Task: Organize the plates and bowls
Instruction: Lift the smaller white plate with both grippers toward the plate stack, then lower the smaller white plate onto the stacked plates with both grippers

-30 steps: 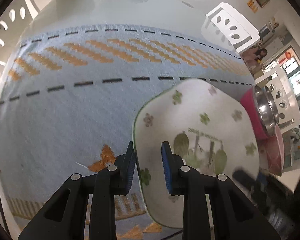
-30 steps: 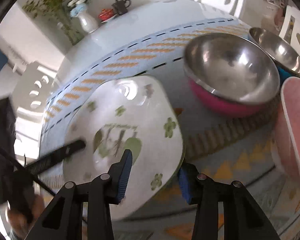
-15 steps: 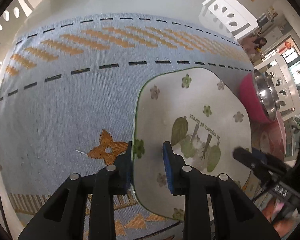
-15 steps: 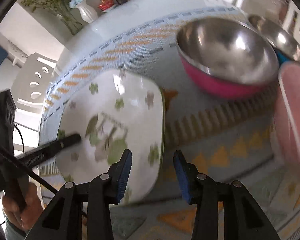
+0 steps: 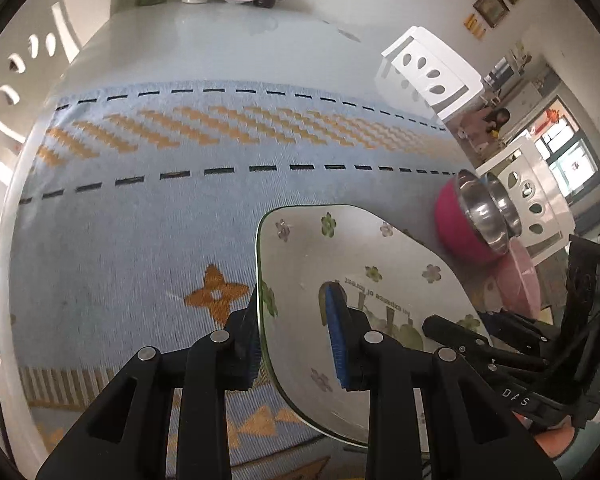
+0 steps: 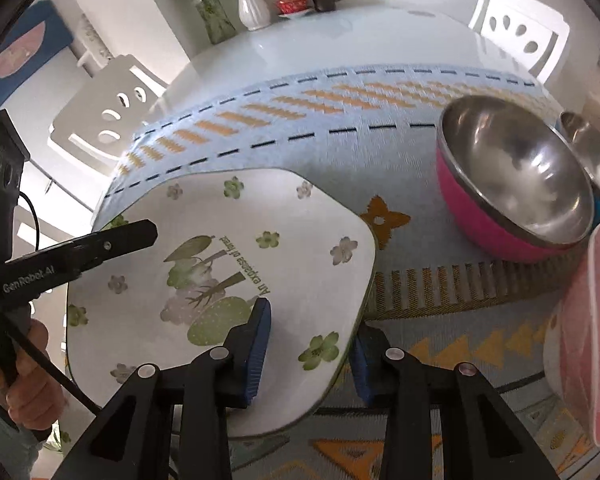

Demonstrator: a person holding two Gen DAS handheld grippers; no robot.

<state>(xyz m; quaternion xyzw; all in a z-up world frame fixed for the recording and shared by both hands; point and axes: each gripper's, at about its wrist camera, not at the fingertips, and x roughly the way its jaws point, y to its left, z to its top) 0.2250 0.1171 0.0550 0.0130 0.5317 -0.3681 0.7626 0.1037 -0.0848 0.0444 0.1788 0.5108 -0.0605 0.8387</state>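
While both my grippers grip one flowered plate [image 6: 284, 248], it tilts above the blue woven mat [image 5: 140, 240].

At the left, my hand [image 6: 24, 376] holds the left gripper [image 5: 296, 340], whose blue pads pinch the plate's left rim, one finger under the edge and one on the printed face. In the right wrist view that gripper's upper finger [image 6: 100, 244] lies on the plate beside the leaf print. My right gripper [image 6: 312, 344] straddles the plate's near right corner; its jaws have just been closing, one pad on the face, the other under the rim, clamped on the plate. To the right, a pink bowl [image 6: 512, 184] with a steel inside sits on the mat, apart from the plate, a second steel bowl [image 6: 592, 152] just behind it. At the far right a pink plate [image 6: 592, 340] stands on edge.
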